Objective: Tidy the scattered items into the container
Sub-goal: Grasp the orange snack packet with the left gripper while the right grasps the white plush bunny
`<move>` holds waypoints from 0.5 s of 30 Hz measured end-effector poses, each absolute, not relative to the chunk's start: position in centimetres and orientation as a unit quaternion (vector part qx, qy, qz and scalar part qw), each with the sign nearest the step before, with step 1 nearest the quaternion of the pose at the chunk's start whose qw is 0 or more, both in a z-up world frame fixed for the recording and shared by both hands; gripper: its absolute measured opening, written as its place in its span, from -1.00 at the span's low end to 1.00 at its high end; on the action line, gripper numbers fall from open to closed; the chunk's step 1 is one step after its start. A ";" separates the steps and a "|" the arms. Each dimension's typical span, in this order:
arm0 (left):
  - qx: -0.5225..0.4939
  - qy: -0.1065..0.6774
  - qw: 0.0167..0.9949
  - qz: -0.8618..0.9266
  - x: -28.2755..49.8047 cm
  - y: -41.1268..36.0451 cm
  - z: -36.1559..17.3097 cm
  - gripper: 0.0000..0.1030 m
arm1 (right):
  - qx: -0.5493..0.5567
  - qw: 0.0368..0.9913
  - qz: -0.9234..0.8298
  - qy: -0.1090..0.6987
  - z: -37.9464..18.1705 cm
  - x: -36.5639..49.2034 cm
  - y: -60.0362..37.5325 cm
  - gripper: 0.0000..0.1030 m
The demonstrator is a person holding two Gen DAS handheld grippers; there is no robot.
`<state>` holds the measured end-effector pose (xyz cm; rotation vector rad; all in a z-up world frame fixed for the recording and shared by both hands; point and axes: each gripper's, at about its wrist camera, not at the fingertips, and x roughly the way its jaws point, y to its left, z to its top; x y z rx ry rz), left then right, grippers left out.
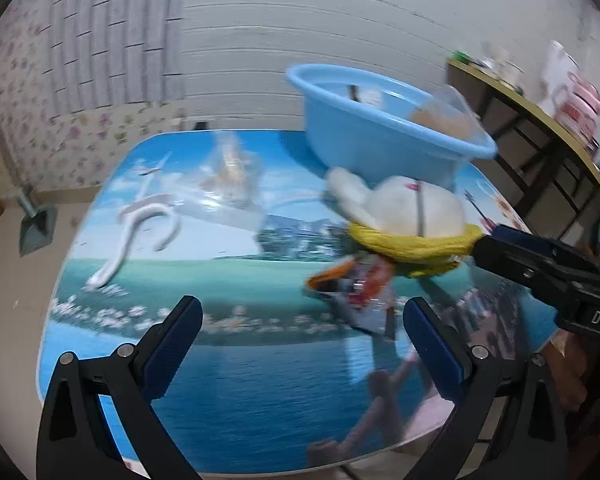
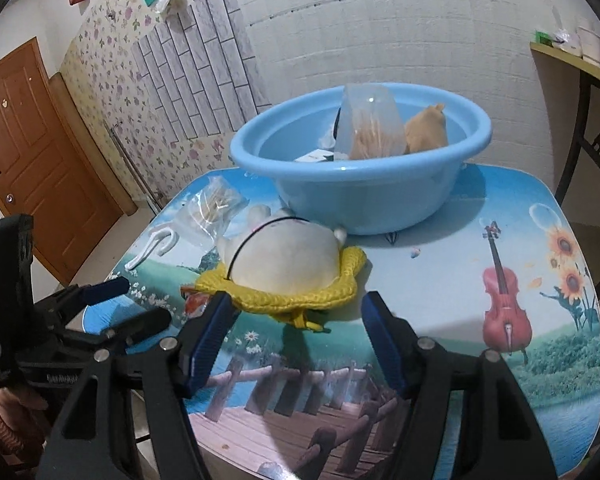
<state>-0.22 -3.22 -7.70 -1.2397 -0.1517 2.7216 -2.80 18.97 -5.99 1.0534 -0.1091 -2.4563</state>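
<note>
Blue basin (image 2: 360, 184), table's far edge: already holds a clear bag of sticks (image 2: 374, 128) and a tan pouch (image 2: 426, 130). Left on the table (image 2: 440, 288): white plush on yellow knit (image 2: 284, 264) just before the basin, snack packet (image 1: 356, 284), second clear bag (image 2: 212, 208), white hook (image 2: 152, 246). Right tool (image 2: 296, 344) and left tool (image 1: 300, 340): both released, empty.

Home room, floral wallpaper (image 2: 100, 76), wooden door (image 2: 32, 152), dustpan (image 1: 36, 228) on floor, picture-printed table (image 2: 460, 280)
</note>
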 end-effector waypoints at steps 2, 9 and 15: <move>-0.418 -0.034 0.085 0.904 -0.7 -2.3 -8.1 0.96 | 0.384 0.232 -0.893 -0.038 -6.0 -2.8 18.9 0.30; -0.432 -0.022 0.103 0.896 -2.3 -0.4 -9.1 0.91 | 0.382 0.234 -0.894 -0.032 -5.6 -3.4 18.2 0.33; -0.426 0.006 0.106 0.898 -2.5 0.2 -8.6 -0.17 | 0.385 0.234 -0.892 -0.036 -5.6 -4.6 18.0 0.57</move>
